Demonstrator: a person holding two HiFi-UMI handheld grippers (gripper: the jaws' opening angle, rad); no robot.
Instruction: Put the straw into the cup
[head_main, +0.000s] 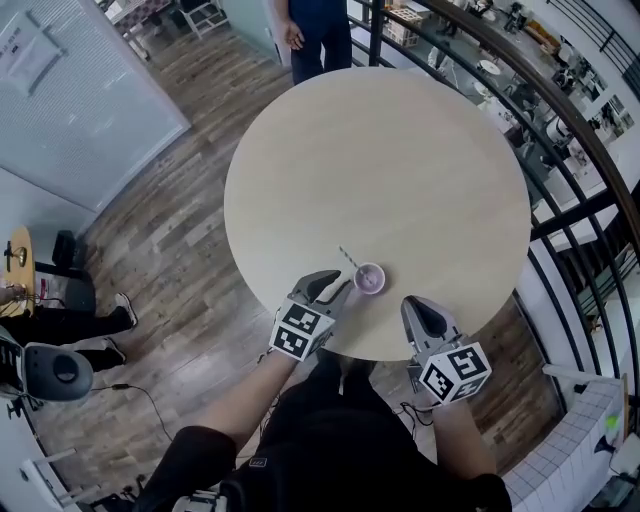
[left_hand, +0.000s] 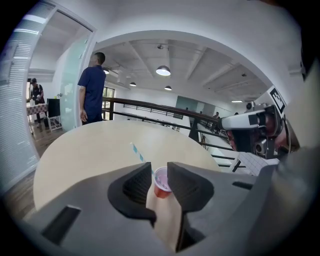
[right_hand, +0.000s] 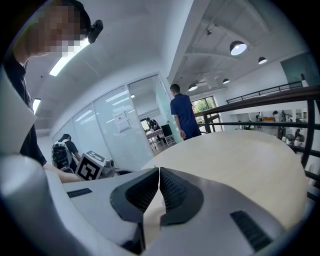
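- The left gripper (left_hand: 157, 170) is held loose. Its jaws are parted by a small gap, and nothing is pinched by them.
- The little pink cup (left_hand: 161, 180) is seen through that gap. It is just ahead of the left gripper's tips and is not touched by them.
- The cup is stood upright on the round, pale table (head_main: 400, 170), near the edge closest to both grippers.
- The straw (left_hand: 136, 151), white with blue stripes, is found just ahead of the left gripper too. Its low end is at the rim of the cup, and it looks to be put inside.
- The straw is tipped up and away from the left gripper, a bit to that gripper's left.
- The right gripper (right_hand: 159, 172) is clenched tight. Its jaws are pressed together, and nothing is held by them.
- From the right gripper, the cup is ahead and to the left, a little way off. In the right gripper view it cannot be seen.
- Both grippers are held side by side over the near edge of the table, with the cup ahead and between them.
- A person in dark blue (left_hand: 92, 90) is seen far ahead of both grippers, past the far side of the table.
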